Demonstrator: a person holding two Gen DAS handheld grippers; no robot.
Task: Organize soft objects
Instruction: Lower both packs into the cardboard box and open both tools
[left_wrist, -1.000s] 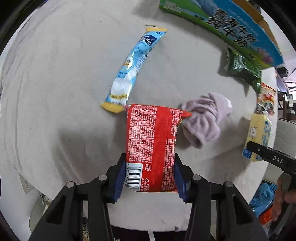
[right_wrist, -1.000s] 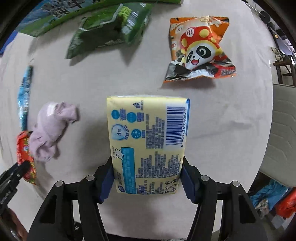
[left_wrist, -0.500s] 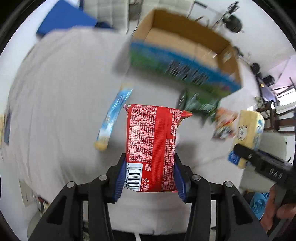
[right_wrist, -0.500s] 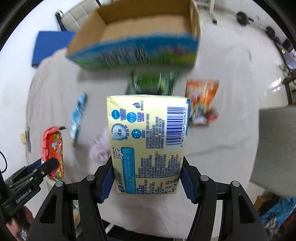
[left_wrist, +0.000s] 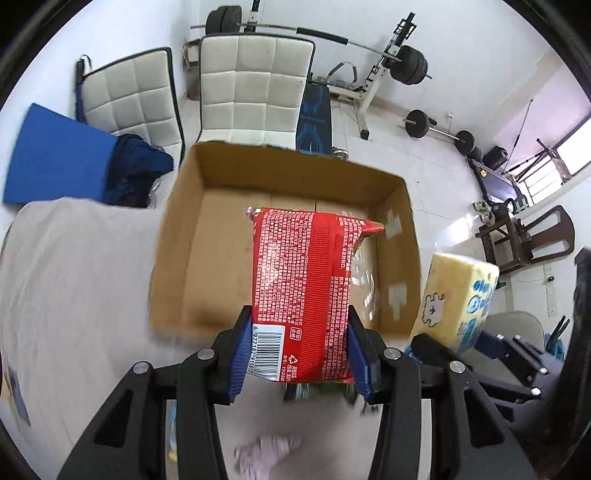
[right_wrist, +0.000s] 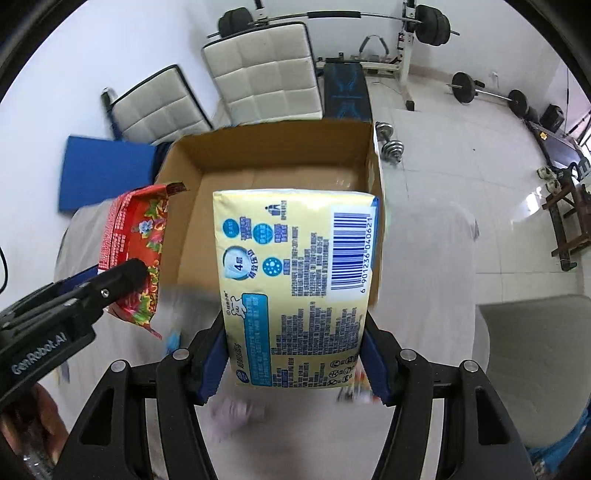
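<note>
**Two packets held over the open box**

An open cardboard box (left_wrist: 288, 206) stands at the far edge of a table covered in grey cloth (left_wrist: 74, 277); its brown floor shows bare apart from some tape patches on the right wall. Behind it are two white padded chairs (left_wrist: 255, 81), a blue mat (left_wrist: 55, 155) and a weight bench with a barbell (left_wrist: 369, 74). Nothing stands between the packets and the box mouth. A pale purple sock (left_wrist: 266, 450) lies blurred on the cloth below the left gripper, and something green shows just under the red packet, too blurred to name.

The left gripper (left_wrist: 299, 354) points forward over the near rim of the box, its blue pads pinching the lower end of a red snack packet (left_wrist: 303, 295), which stands up over the box interior. The right gripper (right_wrist: 295, 354), just beside it, is clamped on the lower end of a yellow tissue pack (right_wrist: 295, 277), held upright, barcode facing the camera, in front of the box's right half.
</note>
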